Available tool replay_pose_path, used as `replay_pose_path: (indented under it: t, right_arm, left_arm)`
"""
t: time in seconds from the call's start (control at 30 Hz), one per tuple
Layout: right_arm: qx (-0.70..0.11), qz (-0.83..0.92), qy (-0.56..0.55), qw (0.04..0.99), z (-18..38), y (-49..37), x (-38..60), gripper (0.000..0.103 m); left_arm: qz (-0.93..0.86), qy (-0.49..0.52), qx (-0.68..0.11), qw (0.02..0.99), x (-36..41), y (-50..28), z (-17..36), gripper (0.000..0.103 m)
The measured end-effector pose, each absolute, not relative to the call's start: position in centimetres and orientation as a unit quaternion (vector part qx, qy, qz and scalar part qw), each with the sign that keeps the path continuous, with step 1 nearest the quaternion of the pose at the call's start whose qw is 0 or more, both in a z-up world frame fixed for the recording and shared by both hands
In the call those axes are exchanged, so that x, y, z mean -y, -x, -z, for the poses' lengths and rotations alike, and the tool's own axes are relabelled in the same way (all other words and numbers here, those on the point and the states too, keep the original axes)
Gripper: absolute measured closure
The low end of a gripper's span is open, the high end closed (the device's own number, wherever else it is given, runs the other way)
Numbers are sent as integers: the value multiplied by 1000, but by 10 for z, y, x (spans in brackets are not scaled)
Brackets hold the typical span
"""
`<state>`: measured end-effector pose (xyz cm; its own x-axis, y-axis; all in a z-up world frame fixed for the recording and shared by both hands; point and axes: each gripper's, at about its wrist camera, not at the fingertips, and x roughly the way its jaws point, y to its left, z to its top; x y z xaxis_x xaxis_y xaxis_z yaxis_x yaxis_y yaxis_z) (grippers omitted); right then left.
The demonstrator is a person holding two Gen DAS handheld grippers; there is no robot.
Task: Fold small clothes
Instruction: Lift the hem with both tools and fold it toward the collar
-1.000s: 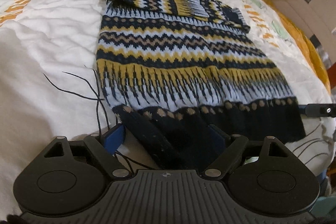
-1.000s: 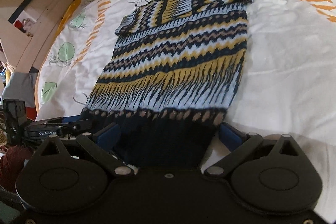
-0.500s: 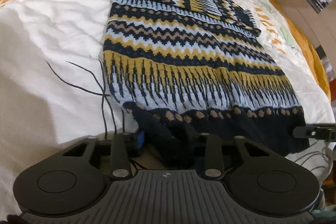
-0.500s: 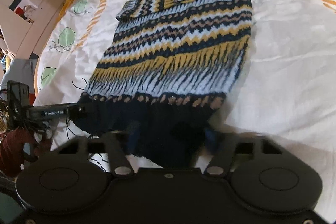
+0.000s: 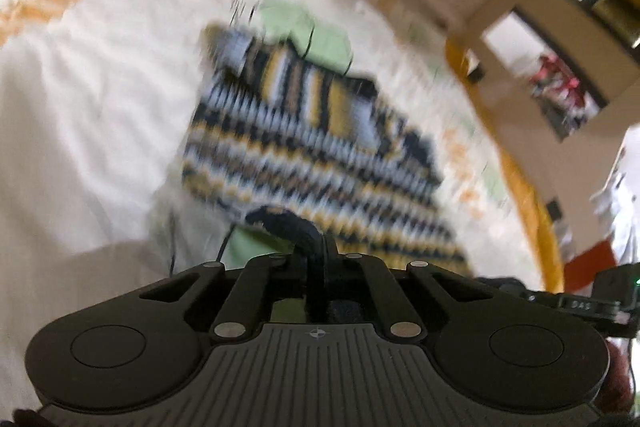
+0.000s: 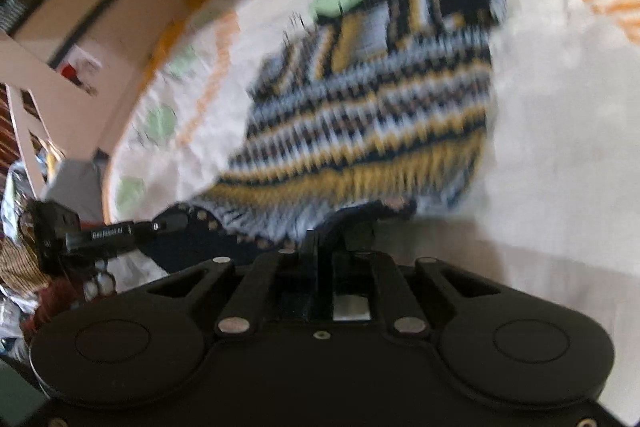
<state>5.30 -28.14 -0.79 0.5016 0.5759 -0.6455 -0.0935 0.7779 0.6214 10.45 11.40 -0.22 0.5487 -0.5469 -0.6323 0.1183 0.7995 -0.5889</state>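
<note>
Patterned knit sweater (image 5: 304,147) lies on the bed's white sheet (image 5: 80,131), its dark hem raised off the sheet at both near corners. Left claw (image 5: 316,247) clamped on one hem corner, right claw (image 6: 332,231) clamped on the other. Both views blurred w/ motion.

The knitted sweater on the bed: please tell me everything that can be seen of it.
The knitted sweater has zigzag bands of navy, yellow, pale blue and tan, with a dark ribbed hem. It looks like soft wool. It lies on the white printed bedsheet, its sleeves folded across the chest at the far end. The left gripper and right gripper are each shut on the near hem, which is raised off the sheet. The pictures are blurred.
</note>
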Motion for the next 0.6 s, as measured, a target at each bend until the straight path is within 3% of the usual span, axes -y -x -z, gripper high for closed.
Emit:
replay_pose_path:
  t: [0.3, 0.6]
  right_arm:
    - [-353, -207, -273, 870, -23, -131, 300, 90]
    - [-311, -188, -269, 892, -16, -239, 308, 90]
  left_arm:
    - [198, 261, -334, 883, -112, -174, -29, 97]
    - [183, 268, -305, 895, -100, -278, -18, 97]
